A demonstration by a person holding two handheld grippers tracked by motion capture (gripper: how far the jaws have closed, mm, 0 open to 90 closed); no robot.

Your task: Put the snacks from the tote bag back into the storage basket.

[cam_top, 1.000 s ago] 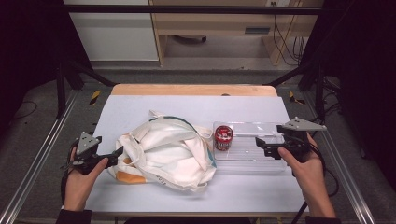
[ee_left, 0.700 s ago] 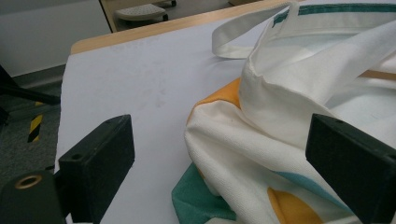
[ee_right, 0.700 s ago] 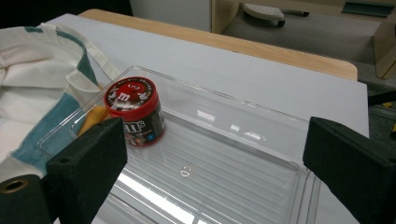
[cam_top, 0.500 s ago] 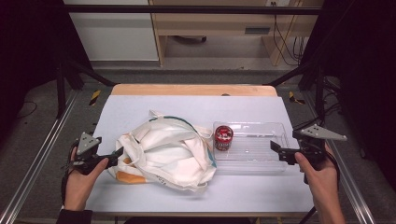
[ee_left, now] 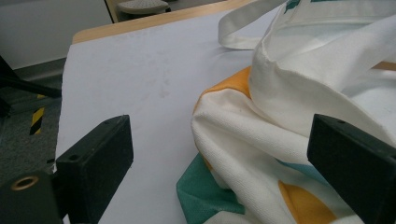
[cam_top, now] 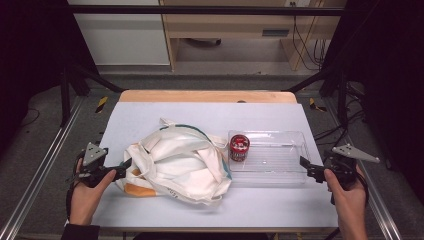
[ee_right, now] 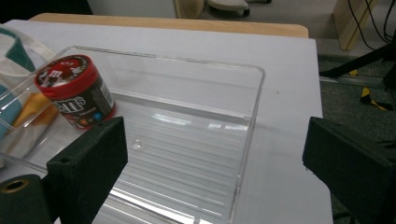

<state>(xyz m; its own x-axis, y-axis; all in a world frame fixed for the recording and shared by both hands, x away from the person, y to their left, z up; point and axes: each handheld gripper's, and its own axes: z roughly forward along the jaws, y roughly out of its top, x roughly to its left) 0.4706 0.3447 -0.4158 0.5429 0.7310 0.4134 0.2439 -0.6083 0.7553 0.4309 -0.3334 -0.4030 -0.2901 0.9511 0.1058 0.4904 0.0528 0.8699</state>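
A crumpled white tote bag [cam_top: 175,167] with orange and teal patches lies on the table's left half. To its right stands a clear plastic tray [cam_top: 280,172] holding a red-lidded candy jar [cam_top: 239,147] in its left end. My left gripper [cam_top: 124,167] is open at the bag's left edge, and in the left gripper view the bag's cloth [ee_left: 261,135] lies between the wide jaws. My right gripper [cam_top: 306,167] is open just off the tray's right end. In the right gripper view the tray's rim [ee_right: 254,116] and the jar [ee_right: 74,91] lie ahead of the jaws.
The white table surface [cam_top: 210,112] is edged by a wooden strip [cam_top: 207,96] at the back. Metal frame rails [cam_top: 40,170] run along both sides. Cables hang at the far right near a wooden cabinet [cam_top: 300,35].
My right gripper has drawn back to the right, from over the tray's right end to just outside it. The left gripper and the bag have stayed put.
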